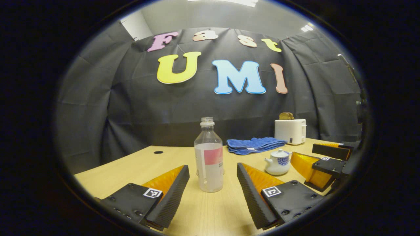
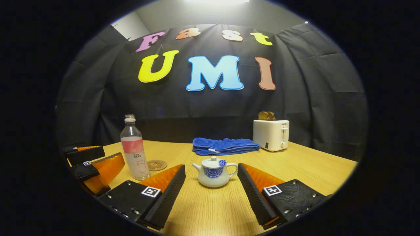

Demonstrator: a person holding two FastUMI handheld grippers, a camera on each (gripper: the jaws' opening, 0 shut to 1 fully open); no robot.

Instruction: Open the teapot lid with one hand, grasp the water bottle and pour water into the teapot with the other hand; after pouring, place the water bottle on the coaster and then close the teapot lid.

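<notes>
I hold my left hand-held gripper (image 1: 212, 183) spread wide and empty, with the clear plastic water bottle (image 1: 209, 157), uncapped and wrapped in a pink-and-white label, standing upright dead ahead between its fingers and untouched, which I judge sets it up for a side grasp on the body. My right hand-held gripper (image 2: 211, 183) is likewise wide apart and holds nothing; the small white porcelain teapot with a blue flower pattern (image 2: 214, 173) sits straight in front of it, lid on, so this hand looks placed to take the knob. From the right gripper view, the round brown patterned coaster (image 2: 157, 165) lies just beyond the bottle's base, handy for setting the bottle down after pouring. Farther ahead on the pale wooden tabletop (image 2: 295, 170) lie a folded blue towel (image 2: 224, 146) and a white toaster with toast in its slots (image 2: 271, 134). The toaster carries a small brand mark and the bottle label some print, both too small for me to read with confidence.
</notes>
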